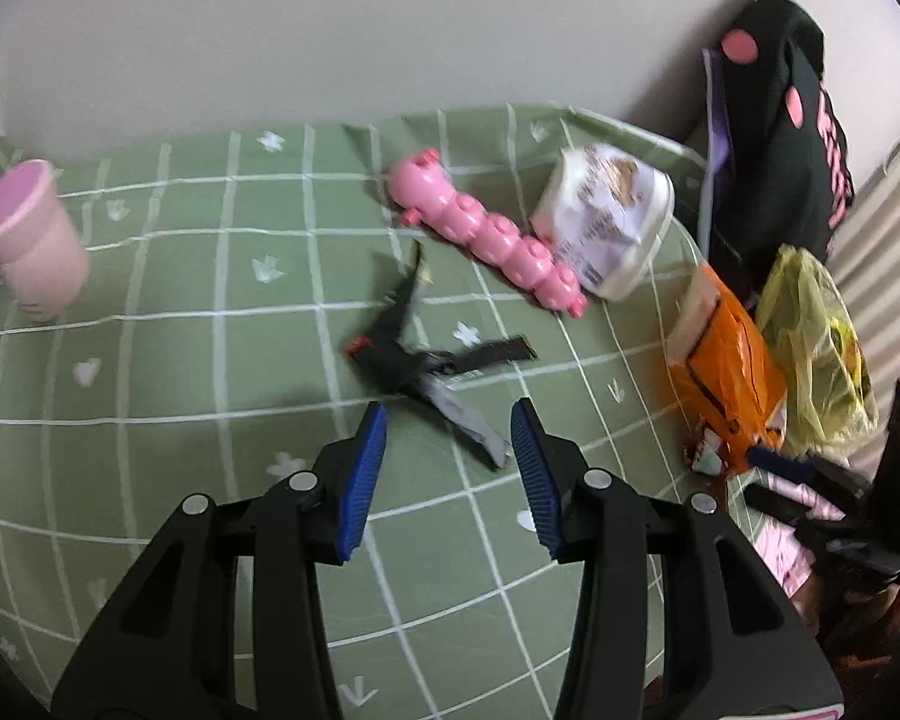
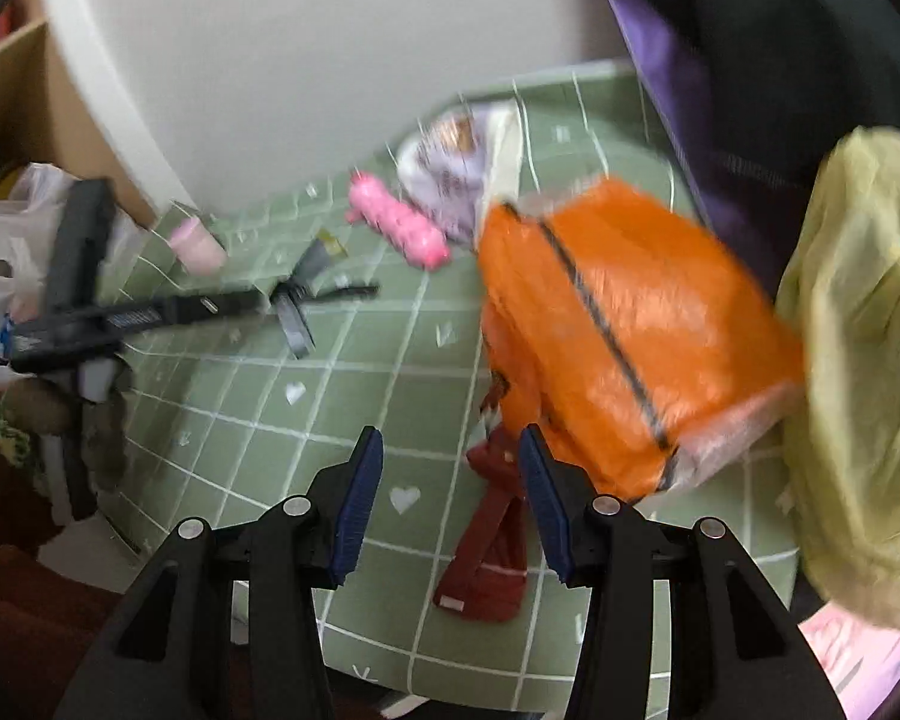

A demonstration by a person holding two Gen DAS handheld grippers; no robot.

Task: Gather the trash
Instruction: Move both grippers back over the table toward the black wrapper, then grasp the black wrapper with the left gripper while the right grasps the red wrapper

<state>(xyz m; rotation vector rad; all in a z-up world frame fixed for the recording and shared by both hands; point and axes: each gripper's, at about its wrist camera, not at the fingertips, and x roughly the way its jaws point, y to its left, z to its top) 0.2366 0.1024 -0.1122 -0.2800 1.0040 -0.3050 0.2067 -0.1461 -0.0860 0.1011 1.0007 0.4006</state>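
1. Two black grippers with blue ribbed pads hang over a green tablecloth [image 1: 168, 276] marked with a white grid.
2. Left gripper [image 1: 448, 429]: its jaws stand partly apart with nothing between the pads. Just beyond its tips lies a torn black and grey wrapper [image 1: 426, 369], flat on the cloth with strips splayed out.
3. Right gripper [image 2: 451, 456]: its jaws are also apart and grip nothing. A dark red crumpled wrapper [image 2: 486, 558] lies on the cloth below the gap, its upper end beside the right-hand pad; I cannot tell whether they touch.
4. An orange plastic packet with a black stripe [image 2: 618, 330] sits just past the red wrapper, near the table's right edge, with a yellow translucent plastic bag [image 2: 858, 372] beside it.
5. Farther back lie a pink segmented plastic pig toy [image 1: 486, 234] and, touching it, a white crinkled food packet [image 1: 606, 222].
6. A pink plastic cup [image 1: 30, 240] stands upright, well apart at the far left.
7. A black bag with pink print [image 1: 780, 138] leans in the far right corner.
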